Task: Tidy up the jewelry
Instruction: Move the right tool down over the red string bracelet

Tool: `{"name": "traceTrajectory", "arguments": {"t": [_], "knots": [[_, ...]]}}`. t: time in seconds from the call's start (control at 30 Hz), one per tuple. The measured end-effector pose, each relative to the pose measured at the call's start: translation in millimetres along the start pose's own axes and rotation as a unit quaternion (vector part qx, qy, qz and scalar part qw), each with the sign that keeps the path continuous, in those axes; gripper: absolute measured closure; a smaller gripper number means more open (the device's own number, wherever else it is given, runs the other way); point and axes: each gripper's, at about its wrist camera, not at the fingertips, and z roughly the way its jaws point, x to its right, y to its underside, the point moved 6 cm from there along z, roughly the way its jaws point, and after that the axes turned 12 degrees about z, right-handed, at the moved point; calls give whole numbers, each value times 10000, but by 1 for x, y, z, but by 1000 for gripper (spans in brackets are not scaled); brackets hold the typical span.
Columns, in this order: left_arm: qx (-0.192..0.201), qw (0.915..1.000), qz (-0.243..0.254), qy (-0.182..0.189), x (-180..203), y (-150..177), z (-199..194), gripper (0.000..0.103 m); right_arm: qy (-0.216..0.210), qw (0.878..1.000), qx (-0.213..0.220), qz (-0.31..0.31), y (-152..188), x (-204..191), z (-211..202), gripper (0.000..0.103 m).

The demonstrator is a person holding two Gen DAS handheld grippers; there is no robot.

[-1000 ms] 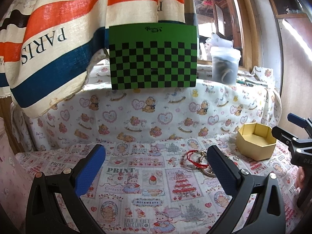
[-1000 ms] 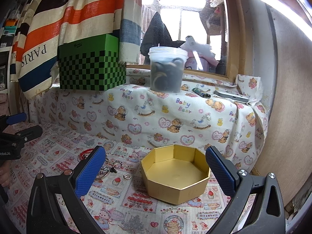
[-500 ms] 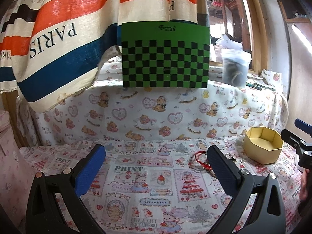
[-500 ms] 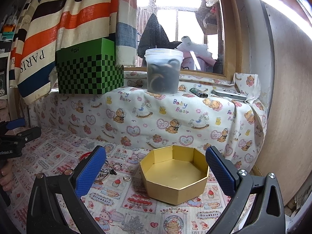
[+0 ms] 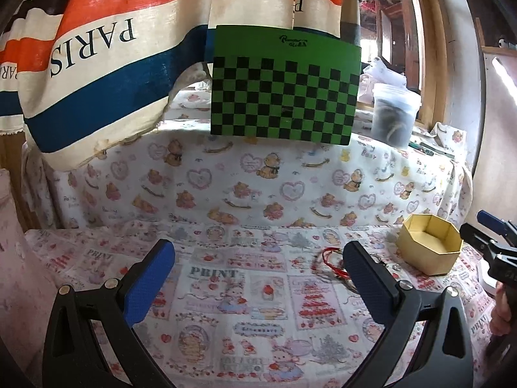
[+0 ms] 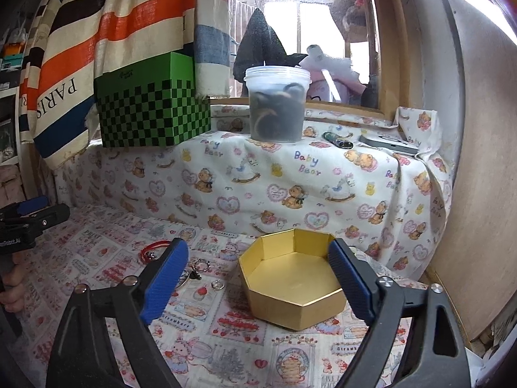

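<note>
A: What sits up on the ledge?
B: A green checked box [image 5: 284, 97] at the left, under a striped curtain [image 5: 106, 48] printed "PARIS". To its right stands a lidded plastic tub [image 6: 276, 103] with dark contents I cannot make out.
A: Anything past the tub?
B: A lighter [image 6: 337, 140] lies flat, then a phone [image 6: 389, 144], near the ledge's right end.
A: And the covering?
B: A teddy-bear cloth [image 6: 290, 181] reading "Baby Bear" drapes over the ledge and down its front. The bench [image 5: 245, 294] below wears a different print, with strawberries, trees and the word "PRINT".
A: Behind all that?
B: A window [image 6: 290, 16], bright, with a dark garment [image 6: 260, 47] hanging in it.
</note>
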Motion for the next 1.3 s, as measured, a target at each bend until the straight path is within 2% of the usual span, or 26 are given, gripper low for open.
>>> {"name": "traceTrajectory", "arguments": {"t": [0.17, 0.3, 0.47, 0.53, 0.6, 0.7, 0.83, 0.97, 1.07, 1.13, 1.2, 1.3], "knots": [[-26, 9999, 7, 134, 0, -2, -1, 0, -77, 9998, -181, -87, -3, -13, -5, 21], [-109, 9997, 3, 204, 1, 0, 1, 10, -268, 9982, -533, -112, -4, -25, -4, 33], [-122, 9999, 6, 65, -2, 0, 2, 12, -501, 9946, -883, -202, -9, -42, 1, 39], [-124, 9999, 20, 49, -3, -1, 2, 12, -696, 9893, -1277, -119, -6, -49, 9, 46], [-125, 9999, -37, 75, -6, -1, 2, 12, -894, 9806, -1745, 26, 2, -56, 23, 47], [-172, 9996, -160, 140, -9, 0, 4, 12, -920, 9734, -2097, -52, 18, -67, 44, 47], [-217, 9995, -191, 96, -13, 0, 6, 12, -652, 9713, -2268, -280, 36, -79, 69, 47], [-197, 9996, -165, -127, -20, -2, 6, 11, -480, 9690, -2413, -239, 44, -81, 83, 47], [-312, 9990, -311, -77, -26, 0, 10, 11, -457, 9691, -2419, -159, 46, -80, 88, 48], [-646, 9975, -295, 4, -28, 5, 17, 11, -439, 9681, -2465, -110, 46, -79, 91, 60], [-828, 9962, -276, 21, -31, 7, 21, 11, -457, 9671, -2503, -46, 43, -78, 92, 63], [-880, 9955, -338, -120, -38, 10, 25, 11, -439, 9677, -2482, 63, 34, -74, 91, 65]]}}
